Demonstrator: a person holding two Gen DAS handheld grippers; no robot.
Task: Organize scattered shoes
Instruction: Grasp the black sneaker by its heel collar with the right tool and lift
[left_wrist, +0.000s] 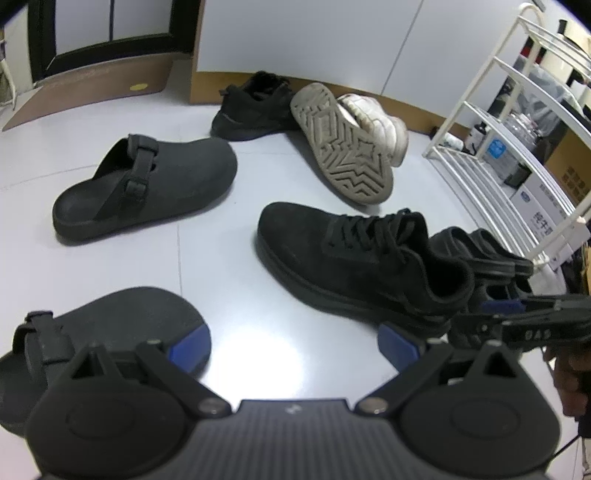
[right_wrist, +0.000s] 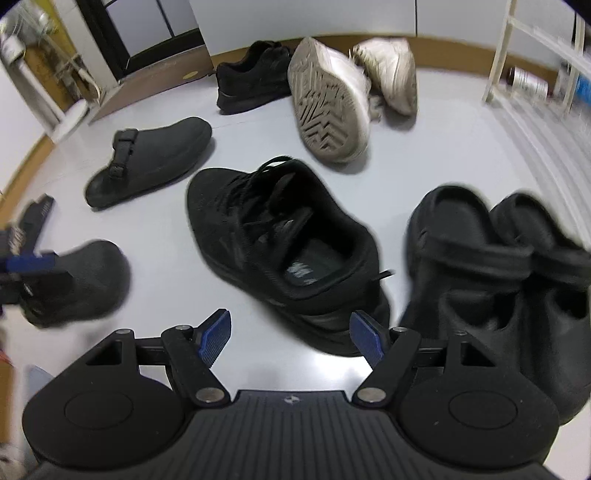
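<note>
black lace-up suede shoe (right_wrist: 280, 243) lies just ahead of the right gripper (right_wrist: 291, 338), toe pointing away & left, heel close to the right pad. gripper tilts down, jaws wide, nothing inside. left gripper (left_wrist: 291, 347) also wide, empty, grey clog (left_wrist: 92, 332) by its left pad.

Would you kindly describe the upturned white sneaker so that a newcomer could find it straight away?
Start at the white wire shoe rack on the right and look left along the wall. Two white sneakers lie together there, next to a black sneaker. The upturned white sneaker is the only shoe showing its grey zigzag-tread sole.
</note>
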